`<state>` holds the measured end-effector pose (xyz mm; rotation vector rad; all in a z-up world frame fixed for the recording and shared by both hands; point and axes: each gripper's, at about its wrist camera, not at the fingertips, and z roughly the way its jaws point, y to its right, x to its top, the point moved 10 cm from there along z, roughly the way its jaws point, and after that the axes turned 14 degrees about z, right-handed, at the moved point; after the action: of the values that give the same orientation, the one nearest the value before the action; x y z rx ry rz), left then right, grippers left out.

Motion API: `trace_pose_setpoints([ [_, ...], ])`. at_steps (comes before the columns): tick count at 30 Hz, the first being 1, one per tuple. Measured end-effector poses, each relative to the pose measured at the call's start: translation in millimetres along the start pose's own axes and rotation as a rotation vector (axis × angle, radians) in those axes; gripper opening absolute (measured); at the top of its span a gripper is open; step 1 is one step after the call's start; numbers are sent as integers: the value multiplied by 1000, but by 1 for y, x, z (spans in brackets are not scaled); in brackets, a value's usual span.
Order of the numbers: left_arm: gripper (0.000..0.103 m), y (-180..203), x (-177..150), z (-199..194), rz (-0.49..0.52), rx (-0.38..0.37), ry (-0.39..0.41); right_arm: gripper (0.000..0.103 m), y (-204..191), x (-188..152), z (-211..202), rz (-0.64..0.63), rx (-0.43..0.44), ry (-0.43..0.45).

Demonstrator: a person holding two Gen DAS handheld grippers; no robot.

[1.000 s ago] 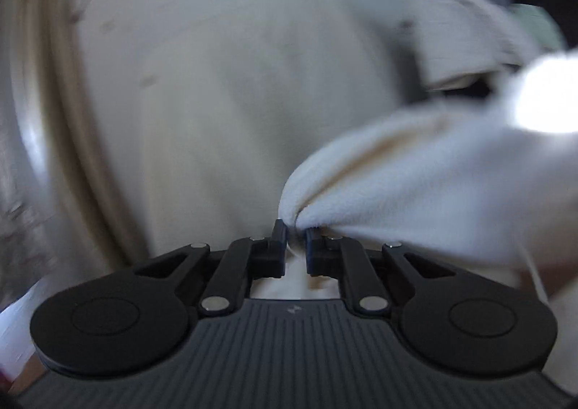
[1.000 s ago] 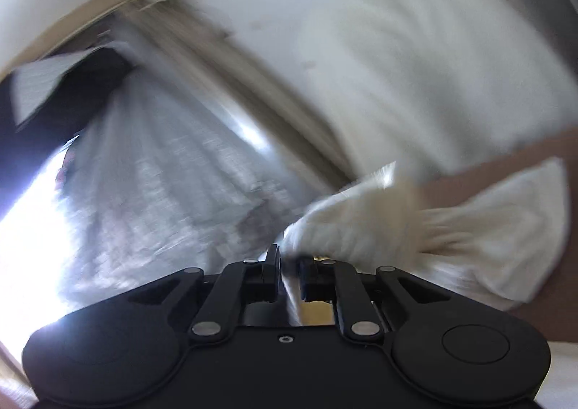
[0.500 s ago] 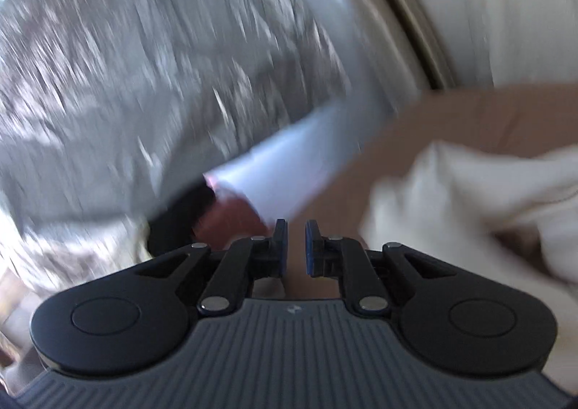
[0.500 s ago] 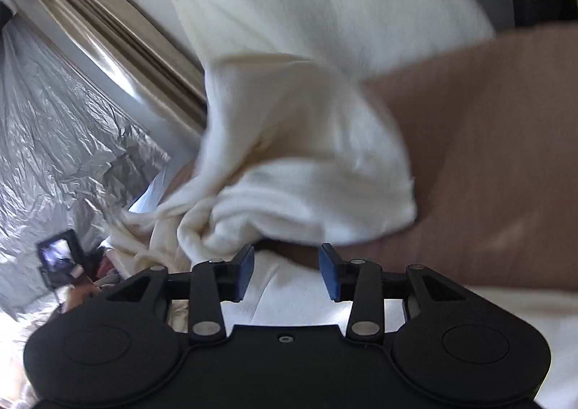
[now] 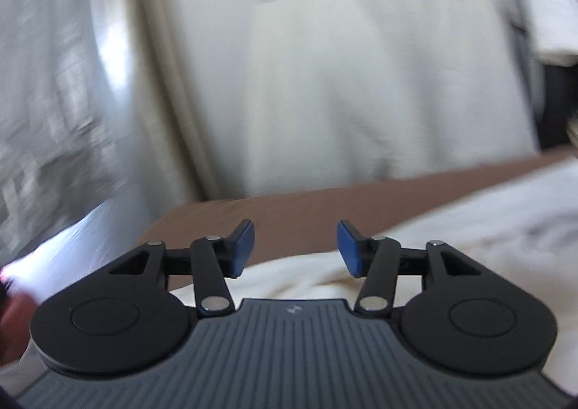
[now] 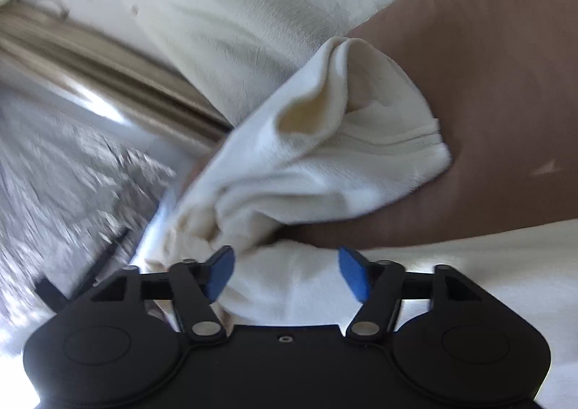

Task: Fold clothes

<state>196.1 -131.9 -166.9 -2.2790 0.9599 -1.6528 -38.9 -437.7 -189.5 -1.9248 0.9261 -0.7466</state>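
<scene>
Right wrist view: my right gripper (image 6: pixel 285 275) stands spread wide, blue pads apart and holding nothing, with a bunched cream garment (image 6: pixel 325 156) lying just past its fingertips across the middle of the frame. I judge the jaws are parted because the cloth has been let down onto the brown surface (image 6: pixel 487 102), where it rests in a rumpled heap, one corner cupped upward, not yet a flat fold. Toward the upper left a pale bedsheet (image 6: pixel 224 4) runs behind it.

My left gripper (image 5: pixel 295 248) in the left wrist view is released too, jaws wide with only brown surface between them and white cloth (image 5: pixel 469 235) spreading along the lower right.

A second ago both grippers pinched the cream fabric in the air; half a second ago the left was nearly shut and empty while the right had just parted. Now both stand fully spread and the garment lies down.
</scene>
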Motion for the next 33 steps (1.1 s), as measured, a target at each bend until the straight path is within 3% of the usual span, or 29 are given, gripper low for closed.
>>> trace_pose_setpoints([
  [1, 51, 13, 0, 4, 45, -11, -3, 89, 0, 4, 5, 41, 13, 20],
  [4, 51, 39, -4, 19, 132, -40, -53, 91, 8, 17, 28, 146, -2, 65],
  [8, 51, 61, -11, 30, 147, -80, -76, 92, 9, 37, 64, 66, -115, 175],
  [9, 51, 62, -15, 33, 148, -85, -76, 86, 6, 41, 69, 34, -129, 210],
  [10, 51, 64, -17, 37, 138, -86, -81, 71, 3, 46, 75, 2, -144, 244],
  [11, 51, 66, -20, 41, 127, -86, -85, 34, -2, 49, 77, -42, -158, 278],
  [12, 51, 68, -23, 45, 103, -97, -96, 21, -13, 50, 74, -115, -169, 313],
  [15, 50, 75, -28, 55, -15, -180, -142, 14, -52, 42, 53, -365, -203, 433],
  [17, 50, 71, -23, 49, -21, -173, -101, 12, -78, 34, 37, -511, -235, 501],
  [20, 50, 67, -15, 41, -32, -167, -46, 9, -109, 29, 6, -621, -257, 597],
  [25, 50, 72, -17, 38, -2, -156, -58, 8, -140, 29, -56, -861, -396, 782],
  [27, 50, 75, -17, 42, -1, -163, -78, 8, -127, 42, -67, -848, -465, 742],
  [29, 50, 81, -17, 41, -12, -205, -83, 10, -93, 54, -65, -794, -543, 594],
  [30, 50, 86, -16, 38, -12, -223, -77, 11, -72, 56, -72, -694, -509, 563],
  [32, 50, 95, -10, 30, -1, -264, -54, 24, -30, 60, -84, -494, -440, 498],
  [33, 50, 101, -7, 26, 8, -287, -42, 37, -11, 61, -91, -394, -405, 465],
])
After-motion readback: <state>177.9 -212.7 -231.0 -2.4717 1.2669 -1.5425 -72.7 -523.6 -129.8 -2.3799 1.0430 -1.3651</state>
